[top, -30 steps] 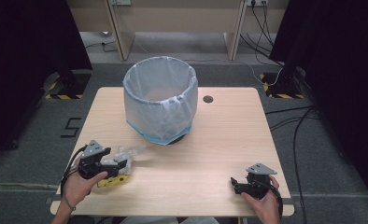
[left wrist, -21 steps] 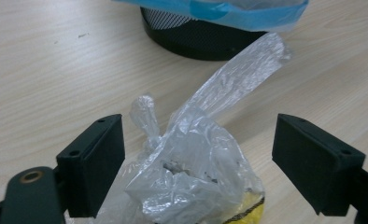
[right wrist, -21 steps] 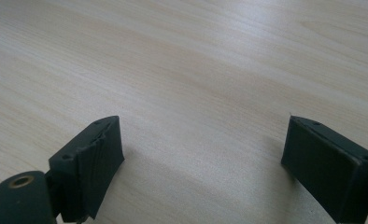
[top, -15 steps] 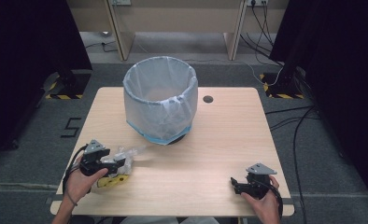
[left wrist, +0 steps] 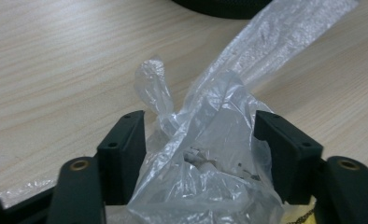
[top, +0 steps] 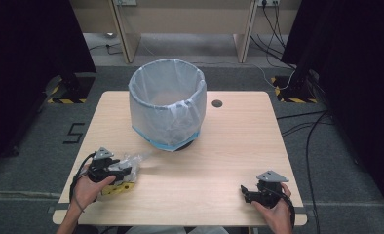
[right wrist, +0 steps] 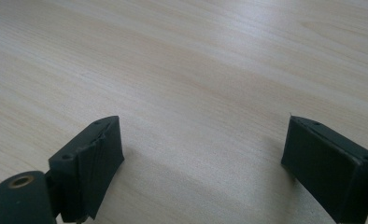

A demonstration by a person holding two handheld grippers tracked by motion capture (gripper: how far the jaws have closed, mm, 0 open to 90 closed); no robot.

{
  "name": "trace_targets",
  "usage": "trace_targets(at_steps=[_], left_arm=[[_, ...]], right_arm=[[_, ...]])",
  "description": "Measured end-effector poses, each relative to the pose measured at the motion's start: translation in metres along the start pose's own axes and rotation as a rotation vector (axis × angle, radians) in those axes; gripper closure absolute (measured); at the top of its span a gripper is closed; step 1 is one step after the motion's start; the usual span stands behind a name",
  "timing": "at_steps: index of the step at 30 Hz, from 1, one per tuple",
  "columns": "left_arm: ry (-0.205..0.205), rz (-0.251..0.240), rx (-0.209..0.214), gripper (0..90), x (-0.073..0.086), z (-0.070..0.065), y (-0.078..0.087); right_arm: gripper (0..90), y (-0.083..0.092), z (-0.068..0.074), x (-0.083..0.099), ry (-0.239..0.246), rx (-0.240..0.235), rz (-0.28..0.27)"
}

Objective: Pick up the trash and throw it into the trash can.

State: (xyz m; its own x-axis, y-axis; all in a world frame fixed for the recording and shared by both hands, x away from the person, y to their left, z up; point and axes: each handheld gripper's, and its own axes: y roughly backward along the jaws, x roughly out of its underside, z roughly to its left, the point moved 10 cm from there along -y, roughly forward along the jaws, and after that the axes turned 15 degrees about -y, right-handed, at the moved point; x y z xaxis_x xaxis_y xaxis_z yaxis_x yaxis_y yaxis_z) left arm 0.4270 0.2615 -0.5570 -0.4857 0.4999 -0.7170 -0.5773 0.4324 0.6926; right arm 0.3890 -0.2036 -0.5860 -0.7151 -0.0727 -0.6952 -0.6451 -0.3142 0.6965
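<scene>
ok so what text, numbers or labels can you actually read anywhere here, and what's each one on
"5": dark mark on the grey floor left of the table.
Black print on the yellow packet under the clear plastic bag, between the left gripper's jaws: too blurred and cut off to read.
Yellow-and-black striped floor plates: hazard stripes, no words.
Lined bin: no label seen.

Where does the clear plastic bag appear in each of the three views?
High view: plastic bag lies front-left on the table, at the left gripper.
Left gripper view: bag sits centre, between the jaws.
Right gripper view: not in it.
Shared landmark: the table's light wood.
</scene>
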Motion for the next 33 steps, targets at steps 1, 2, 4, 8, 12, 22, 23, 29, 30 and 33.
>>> trace_targets(at_steps=[1,2,4,8,12,22,23,29,30,33], left_arm=[[-0.002,-0.003,0.001,45.9,0.000,0.000,-0.001],[-0.005,-0.002,0.000,45.9,0.001,0.001,-0.001],[-0.016,-0.011,0.007,56.6,0.000,0.001,0.001],[-0.019,-0.029,0.009,68.0,-0.002,0.004,0.004],[-0.010,-0.051,0.023,72.6,-0.004,0.008,0.008],[-0.011,-0.099,0.005,74.3,-0.019,0.022,0.027],[-0.015,-0.099,0.003,74.3,-0.021,0.024,0.029],[-0.019,-0.108,0.007,74.3,-0.028,0.028,0.035],[-0.021,-0.106,0.009,74.3,-0.029,0.029,0.036],[-0.018,-0.113,0.007,74.3,-0.032,0.033,0.038]], right_arm=[[12.2,0.000,0.000,0.000,0.002,-0.001,0.000],[12.2,0.000,0.000,0.000,0.002,-0.001,0.000],[12.2,0.000,0.000,0.000,0.002,0.000,0.000],[12.2,0.000,0.000,0.000,0.002,-0.001,0.000],[12.2,0.000,0.000,0.000,0.002,-0.001,0.001],[12.2,0.000,0.000,0.000,0.002,-0.002,0.000],[12.2,0.000,0.000,0.000,0.002,-0.002,0.001],[12.2,0.000,0.000,0.000,0.005,-0.003,0.001],[12.2,0.000,0.000,0.000,0.005,-0.003,0.001],[12.2,0.000,0.000,0.000,0.005,-0.003,0.001]])
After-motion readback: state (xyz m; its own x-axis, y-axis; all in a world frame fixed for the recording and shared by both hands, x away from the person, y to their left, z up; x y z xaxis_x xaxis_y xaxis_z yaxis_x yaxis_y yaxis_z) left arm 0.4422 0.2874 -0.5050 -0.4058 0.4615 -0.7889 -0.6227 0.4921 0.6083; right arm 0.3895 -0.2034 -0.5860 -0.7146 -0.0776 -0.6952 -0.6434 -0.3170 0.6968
